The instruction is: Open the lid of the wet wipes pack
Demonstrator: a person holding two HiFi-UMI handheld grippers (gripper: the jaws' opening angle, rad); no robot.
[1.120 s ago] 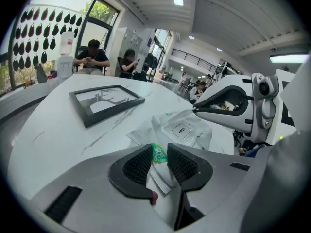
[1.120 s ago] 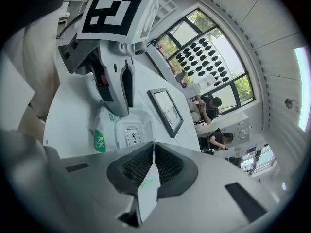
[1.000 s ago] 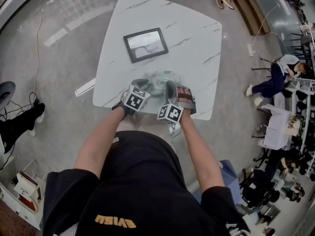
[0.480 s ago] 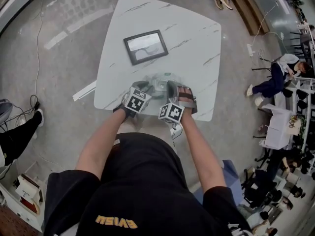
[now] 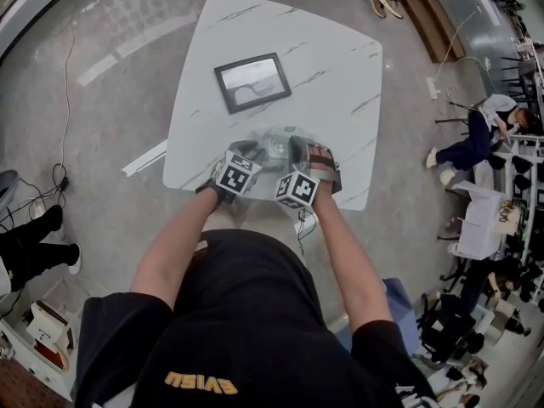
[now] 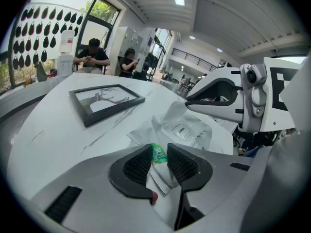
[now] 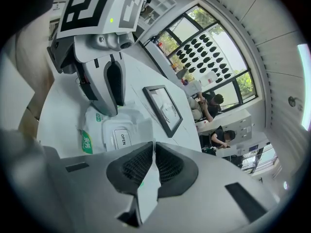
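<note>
Wet wipes pack (image 5: 276,141) lies near the lower edge of the white, grey-veined worktop (image 5: 331,66). It is a soft pouch of crinkled translucent film, and in the head view the two grippers hide much of it.

Up and to the left of it a black-rimmed rectangular picture frame (image 5: 252,79) lies flat, well apart from the pack.

At the pack's left end the left gripper (image 5: 252,150) is clamped on the pouch. In the left gripper view its two black ribbed pads squeeze a bunched fold of film that carries a green label (image 6: 157,154). The label's print is too small to read.

In the middle of the pouch the lid (image 6: 181,129), a smooth rounded-rectangle flap marked OPEN, lies flat and closed.

At the pack's right end the right gripper (image 5: 295,151) is clenched almost together on a thin white strip of the pouch's edge. In the right gripper view the strip runs between the pads and down out of sight.

Each gripper has a glossy white shell and a black-and-white marker cube (image 5: 235,174). In the head view these bodies cover the jaws.

People sitting at the right margin of the head view are small and partly cut off.
</note>
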